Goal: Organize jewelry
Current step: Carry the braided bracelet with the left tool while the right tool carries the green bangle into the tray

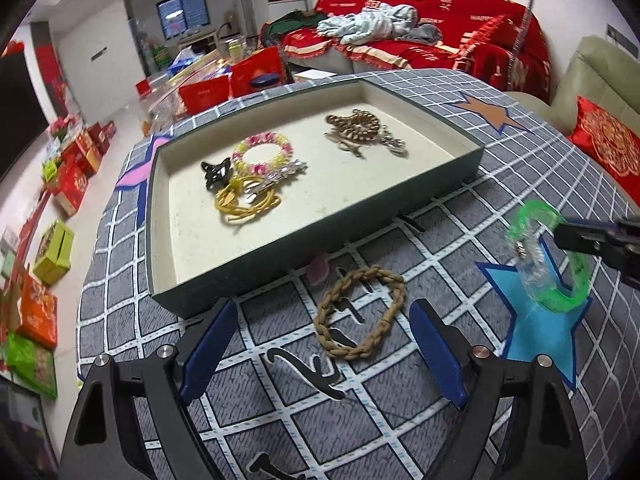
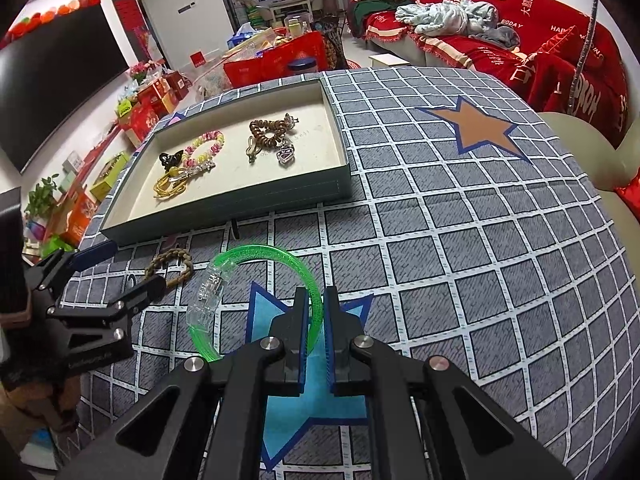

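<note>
Left gripper (image 1: 322, 344) spread wide, jaws apart on either side of braided cord bracelet (image 1: 360, 312) lying flat on checked cloth (image 1: 500, 184), pads not pressing it. Right gripper (image 2: 316, 320) pinching green bangle (image 2: 256, 304) by its rim, lifted over blue star patch (image 2: 280, 368). Tray (image 1: 476, 160) at 12 o'clock from cord bracelet, holding pink bead bracelet (image 1: 264, 152), black hair clip (image 1: 216, 172), yellow hair ties (image 1: 244, 204) and brown coiled bracelet (image 1: 356, 126).
</note>
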`<state>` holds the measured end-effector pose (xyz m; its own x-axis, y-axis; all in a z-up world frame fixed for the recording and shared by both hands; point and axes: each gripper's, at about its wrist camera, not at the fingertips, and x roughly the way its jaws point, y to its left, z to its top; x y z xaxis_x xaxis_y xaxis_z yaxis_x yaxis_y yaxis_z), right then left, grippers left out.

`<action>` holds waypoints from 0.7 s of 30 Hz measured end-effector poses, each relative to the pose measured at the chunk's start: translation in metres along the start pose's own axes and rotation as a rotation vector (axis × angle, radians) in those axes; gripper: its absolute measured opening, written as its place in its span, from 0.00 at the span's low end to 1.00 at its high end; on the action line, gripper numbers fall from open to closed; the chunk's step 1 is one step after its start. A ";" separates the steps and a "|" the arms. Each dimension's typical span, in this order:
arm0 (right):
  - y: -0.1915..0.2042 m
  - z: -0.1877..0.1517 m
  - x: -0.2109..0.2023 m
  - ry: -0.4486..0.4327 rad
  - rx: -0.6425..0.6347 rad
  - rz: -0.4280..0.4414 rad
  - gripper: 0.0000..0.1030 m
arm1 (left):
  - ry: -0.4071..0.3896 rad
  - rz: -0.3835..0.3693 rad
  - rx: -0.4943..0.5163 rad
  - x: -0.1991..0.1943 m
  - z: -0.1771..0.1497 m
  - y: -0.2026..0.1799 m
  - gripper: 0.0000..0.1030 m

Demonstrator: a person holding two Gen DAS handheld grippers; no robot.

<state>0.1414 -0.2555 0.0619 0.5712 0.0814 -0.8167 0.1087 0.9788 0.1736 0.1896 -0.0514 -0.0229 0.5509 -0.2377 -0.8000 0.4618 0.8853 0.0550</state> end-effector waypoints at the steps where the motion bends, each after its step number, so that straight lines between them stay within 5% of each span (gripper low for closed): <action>1: 0.000 0.000 0.000 -0.001 0.000 0.000 0.08 | 0.005 -0.002 -0.015 0.001 0.000 0.003 0.97; 3: 0.000 0.000 0.000 -0.003 -0.002 0.003 0.08 | 0.029 -0.004 -0.048 0.006 0.000 0.009 0.84; 10: 0.003 0.000 -0.001 -0.006 -0.009 0.012 0.08 | 0.063 0.001 -0.073 0.019 0.000 0.011 0.75; 13: 0.004 0.000 -0.001 -0.008 -0.006 0.012 0.08 | 0.055 -0.017 -0.027 0.016 0.000 0.001 0.43; 14: 0.005 -0.001 -0.002 -0.008 -0.007 0.011 0.08 | 0.058 -0.026 -0.015 0.016 0.001 -0.001 0.24; 21: 0.009 0.001 -0.006 -0.017 -0.011 0.014 0.08 | 0.055 -0.090 -0.076 0.009 -0.001 0.006 0.23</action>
<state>0.1400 -0.2472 0.0692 0.5867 0.0920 -0.8046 0.0917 0.9796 0.1789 0.1961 -0.0478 -0.0301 0.4698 -0.2972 -0.8312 0.4528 0.8895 -0.0622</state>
